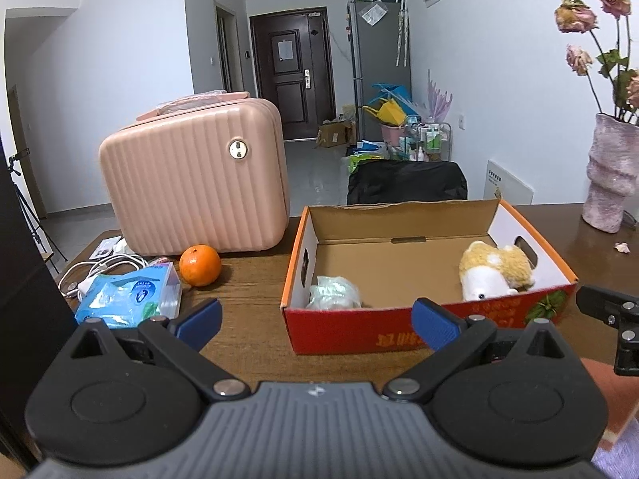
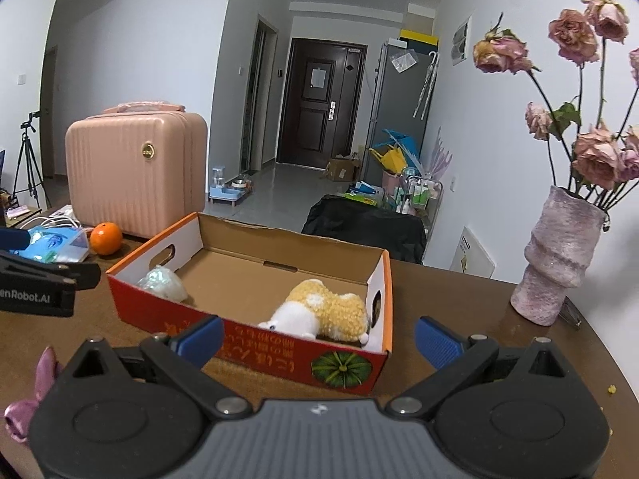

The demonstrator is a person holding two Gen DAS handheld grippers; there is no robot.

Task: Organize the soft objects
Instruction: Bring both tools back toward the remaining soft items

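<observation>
Both tongs (image 1: 317,321) (image 2: 319,339) spread empty, near box (image 1: 399,331) front edge

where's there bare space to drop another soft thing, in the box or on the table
Inside the cardboard box, bare floor lies between the pale green bundle and the plush dog. On the table, bare wood lies between the orange and the box, and between the box and the vase. It is crowded around the tissue pack and cables.

Wooden table (image 1: 247,279), cardboard box (image 1: 399,331), pink case (image 1: 191,183), orange (image 1: 199,265), vase (image 2: 559,255)
</observation>
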